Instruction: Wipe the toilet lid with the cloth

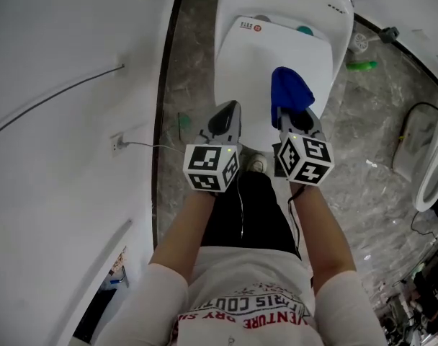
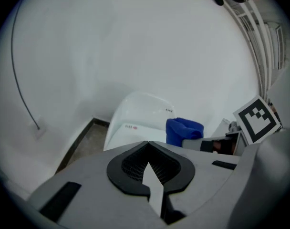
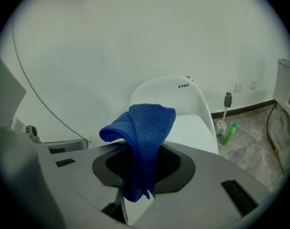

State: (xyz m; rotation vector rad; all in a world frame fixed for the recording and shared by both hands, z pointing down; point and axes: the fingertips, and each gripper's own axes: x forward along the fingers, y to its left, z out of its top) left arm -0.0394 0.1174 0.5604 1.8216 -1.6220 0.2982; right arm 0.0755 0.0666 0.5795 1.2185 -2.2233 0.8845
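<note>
- Marbled grey floor (image 1: pixel 190 63) and white walls framed a white toilet, its toilet lid (image 1: pixel 273 45) down.
- The right tool (image 1: pixel 297 114) was clenched on a blue cloth (image 1: pixel 289 89), held over the lid's right side, nearer its front edge than its hinge edge.
- The left tool (image 1: pixel 230 110) hung just beside it by the lid's front-left corner, its jaws closed together on nothing.
- By these pictures, the wipe looked barely begun, if at all: the cloth stood up bunched from the jaws, and no view settled whether it touched the lid. The whole lid appeared left to do.
- Only the head view showed where both tools sat over the lid.
- Only the right gripper view showed the cloth pinched between the jaws, with a tail trailing below and a fold flopping left. It also showed a toilet brush (image 3: pixel 224 111) and a green bottle (image 3: pixel 229 133) on the floor by the wall.
- The left gripper view confirmed its own closed, empty jaws.
</note>
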